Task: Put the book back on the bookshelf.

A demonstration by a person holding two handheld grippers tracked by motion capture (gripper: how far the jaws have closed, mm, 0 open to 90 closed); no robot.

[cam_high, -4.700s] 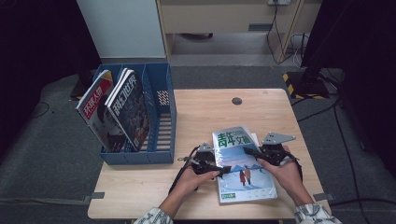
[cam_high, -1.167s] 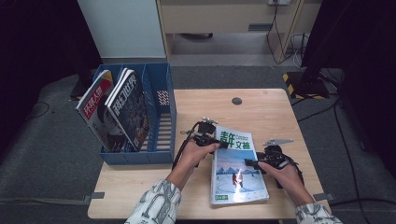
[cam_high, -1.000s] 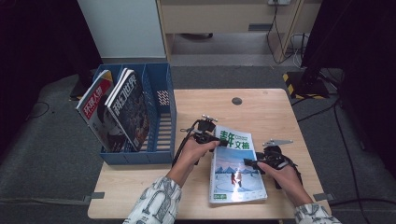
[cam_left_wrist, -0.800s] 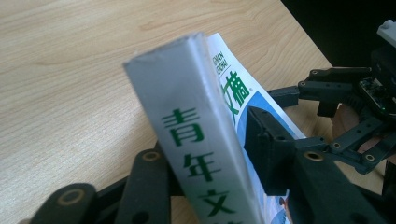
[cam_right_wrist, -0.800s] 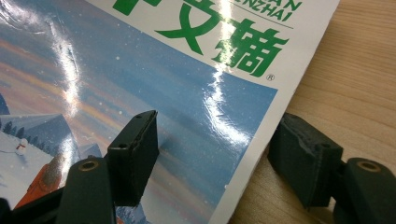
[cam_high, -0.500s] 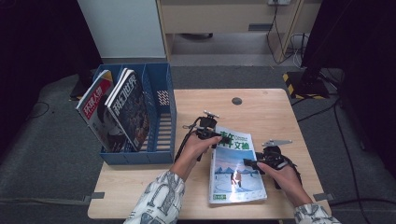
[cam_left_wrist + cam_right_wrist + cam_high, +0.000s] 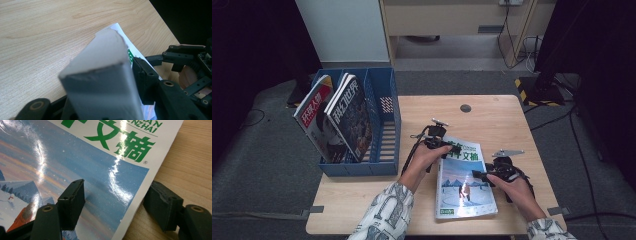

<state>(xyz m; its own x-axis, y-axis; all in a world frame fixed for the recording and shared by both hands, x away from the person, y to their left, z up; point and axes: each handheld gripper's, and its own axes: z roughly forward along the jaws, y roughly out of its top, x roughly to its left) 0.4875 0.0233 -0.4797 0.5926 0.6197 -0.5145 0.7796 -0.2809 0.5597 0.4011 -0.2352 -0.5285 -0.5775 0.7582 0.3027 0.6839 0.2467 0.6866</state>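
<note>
A magazine [image 7: 464, 182] with a snowy blue cover and green title lies on the wooden table [image 7: 492, 120]. My left gripper [image 7: 439, 143] is at its far left corner. In the left gripper view that corner [image 7: 107, 50] is lifted and stands between the jaws of the left gripper [image 7: 100, 72]. The right pad [image 7: 143, 75] lies against it, and the jaws have just been closing. My right gripper [image 7: 484, 175] straddles the magazine's right edge [image 7: 135, 212]. The right gripper [image 7: 115, 195] stands open, with one pad [image 7: 72, 202] over the cover and the other on the wood.
A blue file rack [image 7: 384, 125] stands at the table's left edge. Two magazines [image 7: 337, 120] lean in its left compartments; the right compartment holds nothing. A dark round cap [image 7: 465, 108] sits in the tabletop at the back. The other gripper [image 7: 190, 62] appears at the right of the left gripper view.
The left gripper has moved from the magazine's left edge to its far left corner and a little farther back. The right gripper slid down the right edge earlier and has stayed put since.
</note>
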